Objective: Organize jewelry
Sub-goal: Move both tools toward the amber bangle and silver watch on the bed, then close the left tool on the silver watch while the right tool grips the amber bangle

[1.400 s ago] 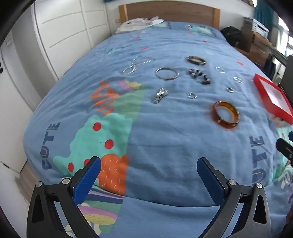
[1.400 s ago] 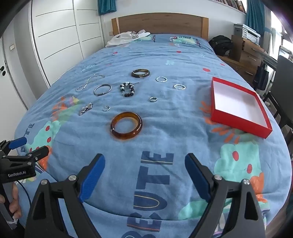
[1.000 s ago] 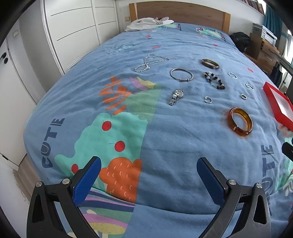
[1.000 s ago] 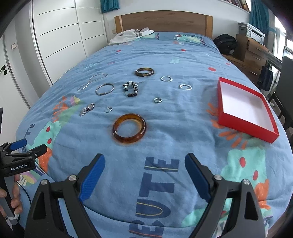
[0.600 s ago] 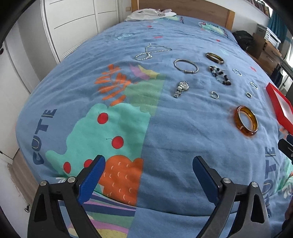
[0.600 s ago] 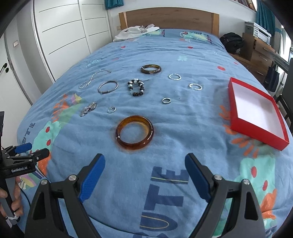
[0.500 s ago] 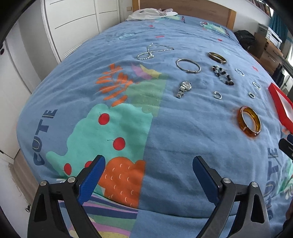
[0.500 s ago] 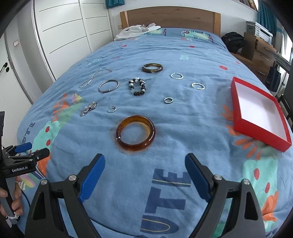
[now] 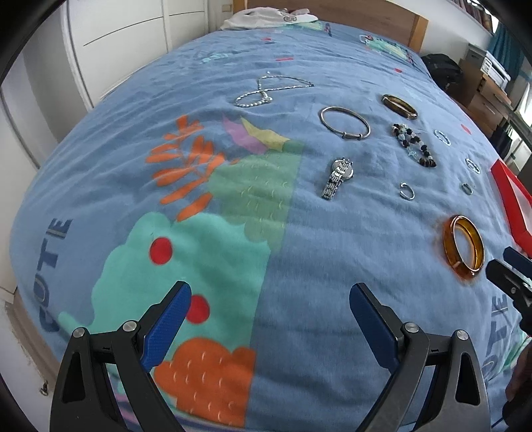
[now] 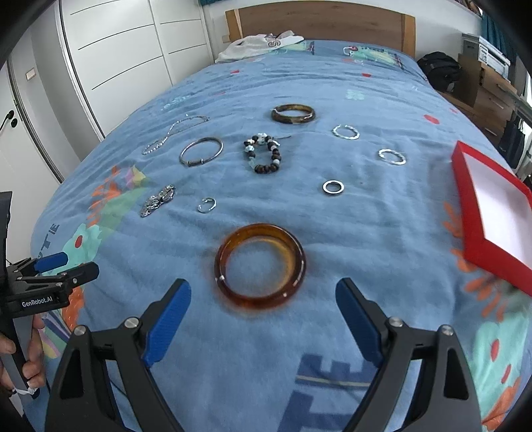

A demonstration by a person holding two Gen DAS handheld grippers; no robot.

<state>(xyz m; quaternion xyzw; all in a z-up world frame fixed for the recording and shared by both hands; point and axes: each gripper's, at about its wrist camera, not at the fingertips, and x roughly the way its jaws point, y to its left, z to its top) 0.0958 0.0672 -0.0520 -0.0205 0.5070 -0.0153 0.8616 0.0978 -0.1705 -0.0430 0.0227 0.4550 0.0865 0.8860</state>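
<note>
Jewelry lies spread on a blue patterned bedspread (image 10: 365, 232). An amber bangle (image 10: 260, 266) rests just ahead of my open right gripper (image 10: 262, 319), between the lines of its fingers. Farther back lie a beaded bracelet (image 10: 262, 153), a thin silver bangle (image 10: 201, 151), a dark bangle (image 10: 293, 114), a silver watch (image 10: 158, 200), a chain necklace (image 10: 174, 133) and several small silver rings (image 10: 333, 187). A red box (image 10: 492, 216) with a white inside sits at the right. My left gripper (image 9: 269, 325) hangs open above the bedspread, with the silver watch (image 9: 337, 177) well ahead and the amber bangle (image 9: 464, 246) to its right.
A wooden headboard (image 10: 319, 26) and white clothing (image 10: 262, 45) are at the bed's far end. White wardrobe doors (image 10: 116, 59) stand on the left. A black bag (image 10: 439, 69) and wooden drawers (image 10: 488, 89) stand on the right. A hand (image 10: 30, 362) holds the left gripper's handle at the left.
Both grippers have moved forward over the bed, still open. The amber bangle now sits much closer to my right gripper's fingers. The jewelry has not moved.
</note>
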